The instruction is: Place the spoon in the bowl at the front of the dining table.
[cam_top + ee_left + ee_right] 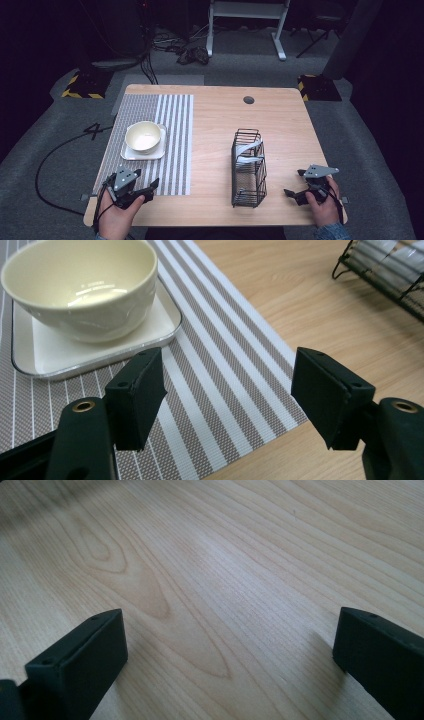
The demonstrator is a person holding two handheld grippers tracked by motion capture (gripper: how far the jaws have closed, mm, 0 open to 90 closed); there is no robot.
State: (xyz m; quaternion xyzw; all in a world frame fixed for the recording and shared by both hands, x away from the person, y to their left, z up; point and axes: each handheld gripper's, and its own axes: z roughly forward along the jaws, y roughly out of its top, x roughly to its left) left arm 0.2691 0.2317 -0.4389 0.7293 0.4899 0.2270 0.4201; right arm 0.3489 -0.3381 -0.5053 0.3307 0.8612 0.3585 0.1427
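Left gripper [227, 395] is hovering wide open and empty over the near edge of the striped placemat [220, 365], jaws pointing at the cream bowl [82, 285]. Bowl is sitting upright on a white square plate [165, 322], itself lying on the placemat toward the table's [280, 115] left edge, just ahead and left of the jaws, not touching them. Judging this as the approach step, nothing grasped yet; next move is likely calling for an advance to straddle the bowl's rim. Right gripper [300, 187] is resting near the table's near right corner, jaws spread, holding nothing. Black wire rack [248, 170] with white pieces inside is standing between the two grippers, right of centre.
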